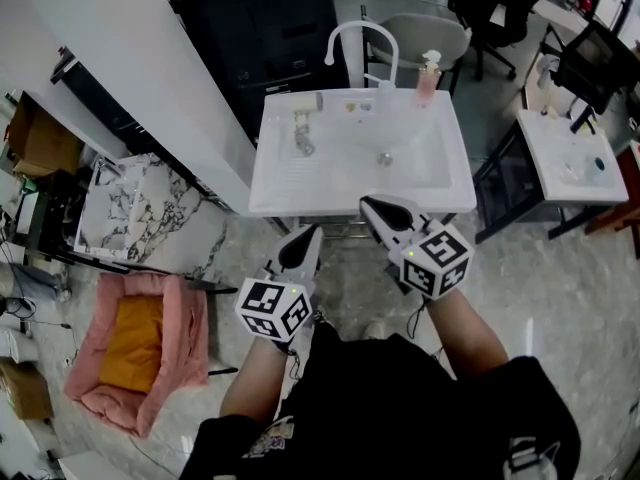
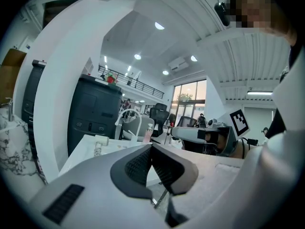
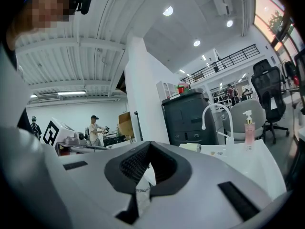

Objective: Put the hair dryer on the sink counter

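Head view: white sink counter (image 1: 290, 183), basin to the right side. Hair dryer (image 1: 303, 131) lies on the counter's flat left part, beside the basin, apart from both tools. Faucet (image 1: 350, 40) and pink soap bottle (image 1: 428, 76) stand at the back edge. Left gripper (image 1: 308, 240): jaws pressed together, nothing between them, held off the counter's front edge. Right gripper (image 1: 378, 211): jaws pressed together, nothing between them, tip over the front edge. Pink pet bed (image 1: 135, 348) lies on the floor, far left.
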`<state>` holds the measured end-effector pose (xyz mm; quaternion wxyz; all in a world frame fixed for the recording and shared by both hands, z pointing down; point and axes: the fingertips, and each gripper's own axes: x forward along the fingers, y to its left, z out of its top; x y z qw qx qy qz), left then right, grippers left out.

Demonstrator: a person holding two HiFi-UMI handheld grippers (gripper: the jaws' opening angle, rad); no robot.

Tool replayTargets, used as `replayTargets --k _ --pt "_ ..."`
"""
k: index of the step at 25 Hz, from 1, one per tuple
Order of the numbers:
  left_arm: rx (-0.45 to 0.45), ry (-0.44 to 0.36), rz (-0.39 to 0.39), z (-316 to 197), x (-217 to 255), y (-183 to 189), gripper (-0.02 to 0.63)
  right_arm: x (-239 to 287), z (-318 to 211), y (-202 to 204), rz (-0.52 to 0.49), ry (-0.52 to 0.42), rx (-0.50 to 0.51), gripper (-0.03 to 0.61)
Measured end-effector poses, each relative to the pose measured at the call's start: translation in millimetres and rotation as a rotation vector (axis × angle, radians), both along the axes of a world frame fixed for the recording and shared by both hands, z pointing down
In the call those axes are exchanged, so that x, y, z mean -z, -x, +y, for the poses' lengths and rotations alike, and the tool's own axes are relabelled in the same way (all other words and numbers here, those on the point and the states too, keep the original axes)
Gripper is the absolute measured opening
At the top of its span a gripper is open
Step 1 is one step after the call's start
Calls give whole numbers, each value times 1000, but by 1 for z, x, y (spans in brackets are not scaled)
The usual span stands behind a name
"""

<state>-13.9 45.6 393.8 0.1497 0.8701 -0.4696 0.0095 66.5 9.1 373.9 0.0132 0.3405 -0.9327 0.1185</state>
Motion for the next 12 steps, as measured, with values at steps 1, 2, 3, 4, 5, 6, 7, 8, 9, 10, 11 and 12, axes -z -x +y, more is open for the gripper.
replayTargets --k 1,2,3,4,5,6,7,8,9,10,11,12 --pt "0 0 -1 1 0 0 -2 0 1 0 -2 -1 1 -2" --pt "-1 1 -2 2 0 0 -2 0 1 0 -3 0 1 -3" --pt "0 1 -3 2 0 0 -2 0 2 0 -4 1 0 -2" --pt "0 1 -4 3 0 -1 -2 -1 2 -1 -4 2 -1 -2" --pt "1 1 -5 3 0 -2 -2 -1 3 -2 -5 2 -1 -3" --pt "1 1 -5 4 0 -3 -2 -1 3 -3 -5 3 -1 -3" --pt "2 1 -5 4 0 -4 -2 -1 3 -4 -4 4 -1 -3" --pt "2 0 -5 4 0 -5 -2 -1 4 -5 -2 5 -1 -2" --pt "2 0 -5 4 0 -5 -2 0 4 -5 -1 4 -1 -2" --pt "2 1 -4 4 0 -6 -2 0 4 -6 -1 4 1 -2" --pt "2 1 -3 5 0 -6 -2 0 4 -6 -1 3 1 -3" --pt "2 2 -1 5 0 -7 -2 0 4 -6 -1 2 2 -3"
